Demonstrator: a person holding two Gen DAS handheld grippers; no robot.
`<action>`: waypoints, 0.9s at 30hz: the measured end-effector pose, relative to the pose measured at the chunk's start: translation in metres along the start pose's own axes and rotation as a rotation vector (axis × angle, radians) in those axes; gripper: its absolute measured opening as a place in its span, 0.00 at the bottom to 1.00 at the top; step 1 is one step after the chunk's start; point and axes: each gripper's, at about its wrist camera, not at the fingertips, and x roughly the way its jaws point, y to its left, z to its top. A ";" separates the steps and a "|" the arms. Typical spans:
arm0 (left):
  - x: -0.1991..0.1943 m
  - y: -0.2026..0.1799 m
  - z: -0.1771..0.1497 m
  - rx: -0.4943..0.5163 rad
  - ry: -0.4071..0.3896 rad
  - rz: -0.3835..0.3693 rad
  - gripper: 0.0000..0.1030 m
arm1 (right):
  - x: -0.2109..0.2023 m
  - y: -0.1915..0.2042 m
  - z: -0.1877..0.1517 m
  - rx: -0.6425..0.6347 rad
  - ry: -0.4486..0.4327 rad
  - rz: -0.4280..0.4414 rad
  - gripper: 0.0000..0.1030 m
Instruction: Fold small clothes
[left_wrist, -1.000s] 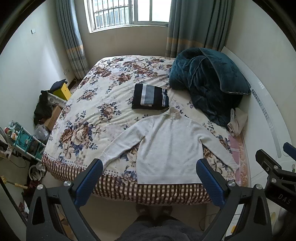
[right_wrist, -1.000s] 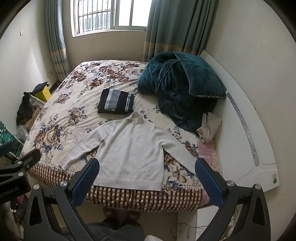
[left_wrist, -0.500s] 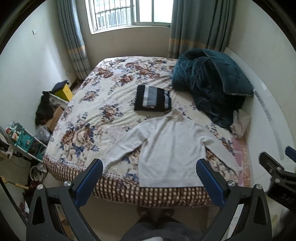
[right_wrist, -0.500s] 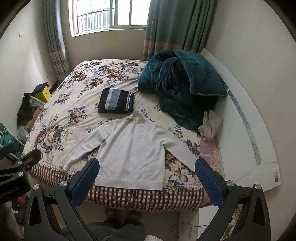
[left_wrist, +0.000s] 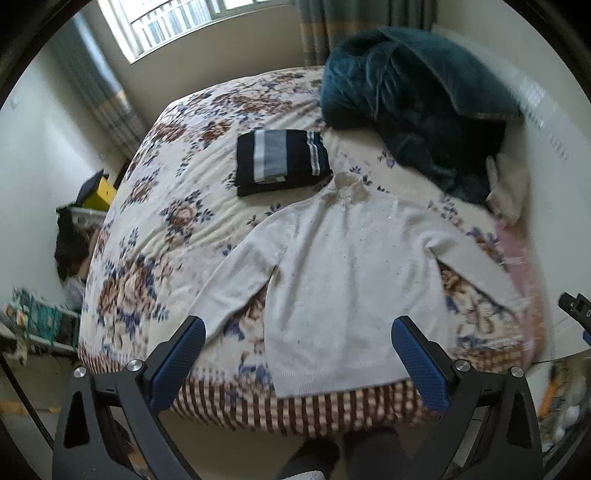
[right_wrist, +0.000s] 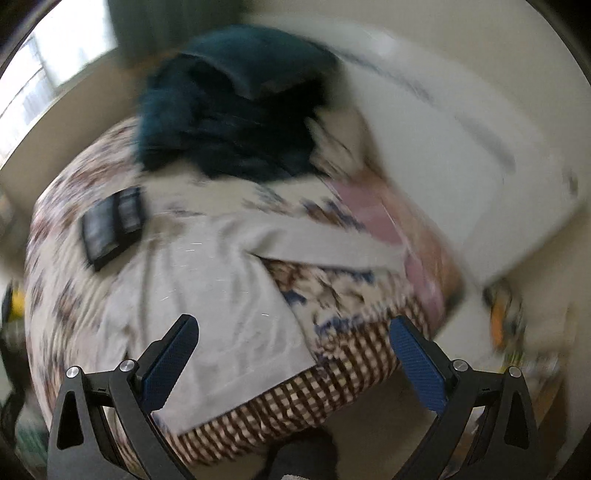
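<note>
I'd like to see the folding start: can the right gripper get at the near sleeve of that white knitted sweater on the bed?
Probably yes. The right gripper is open, and the white knitted sweater lies flat with nothing on its sleeve.

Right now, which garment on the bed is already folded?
The dark striped garment, a neat rectangle beside the collar. The white sweater lies spread flat, sleeves out, and the teal blanket is just heaped.
</note>
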 end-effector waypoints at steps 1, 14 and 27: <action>0.016 -0.010 0.004 0.014 -0.003 0.017 1.00 | 0.030 -0.017 0.003 0.051 0.027 -0.022 1.00; 0.259 -0.103 0.015 0.043 0.332 0.137 1.00 | 0.379 -0.217 0.004 0.705 0.276 -0.223 0.97; 0.401 -0.074 0.015 -0.107 0.416 0.215 1.00 | 0.480 -0.258 0.041 0.812 0.050 -0.279 0.07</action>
